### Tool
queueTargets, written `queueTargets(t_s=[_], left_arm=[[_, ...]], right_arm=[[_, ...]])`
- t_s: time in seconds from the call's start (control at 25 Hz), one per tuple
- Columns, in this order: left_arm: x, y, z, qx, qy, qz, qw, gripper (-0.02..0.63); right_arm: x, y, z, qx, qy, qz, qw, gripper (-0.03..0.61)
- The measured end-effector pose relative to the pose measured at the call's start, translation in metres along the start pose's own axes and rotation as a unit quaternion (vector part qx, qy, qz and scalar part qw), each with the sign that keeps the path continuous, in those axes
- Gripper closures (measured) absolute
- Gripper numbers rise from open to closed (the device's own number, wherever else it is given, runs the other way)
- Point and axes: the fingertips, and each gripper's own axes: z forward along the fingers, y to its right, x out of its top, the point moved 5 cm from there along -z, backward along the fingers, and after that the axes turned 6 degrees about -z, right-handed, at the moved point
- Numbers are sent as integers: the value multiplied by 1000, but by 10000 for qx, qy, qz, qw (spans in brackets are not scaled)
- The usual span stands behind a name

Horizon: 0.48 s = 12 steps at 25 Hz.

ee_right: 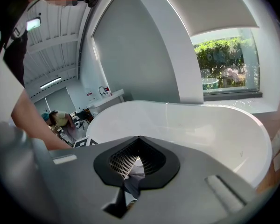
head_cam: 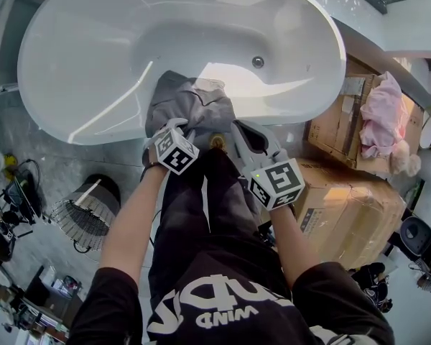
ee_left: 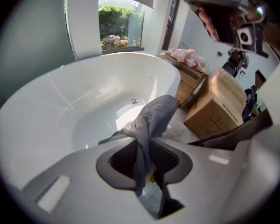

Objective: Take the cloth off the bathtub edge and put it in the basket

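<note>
Step in hand: the grab, not yet the lift. Grey cloth point(head_cam: 190, 106) draped over the near edge of the bathtub point(head_cam: 79, 113), part inside the tub, part down the outer wall. On a bunched fold of it, left gripper point(head_cam: 181, 126) narrowed down, pads pressing the fabric from both sides. At the cloth's right border, right gripper point(head_cam: 246, 134) with tips met. A grey scrap is visible in the gap behind them, but no telling whether pinched. Wire basket point(head_cam: 72, 218) on the floor point(head_cam: 29, 142) beyond the near edge, off to the left gripper's side, well apart from the cloth.

Judged next: raise until the hanging end clears the near edge, then carry left and low over the basket rim before release. Calls for a firm hold throughout, since a thin fold is liable to slip
</note>
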Motion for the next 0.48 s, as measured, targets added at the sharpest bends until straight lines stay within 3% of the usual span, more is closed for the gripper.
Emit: queueTargets(t_s=[0.28, 0.48], left_arm=[[-1, 1, -9, -177, 170, -649, 9976, 552], [-3, -2, -43, -116, 371, -1000, 9942, 554]], right_arm=[[-1, 2, 4, 57, -56, 16, 10000, 569], [9, 7, 0, 44, -61, 30, 10000, 569]])
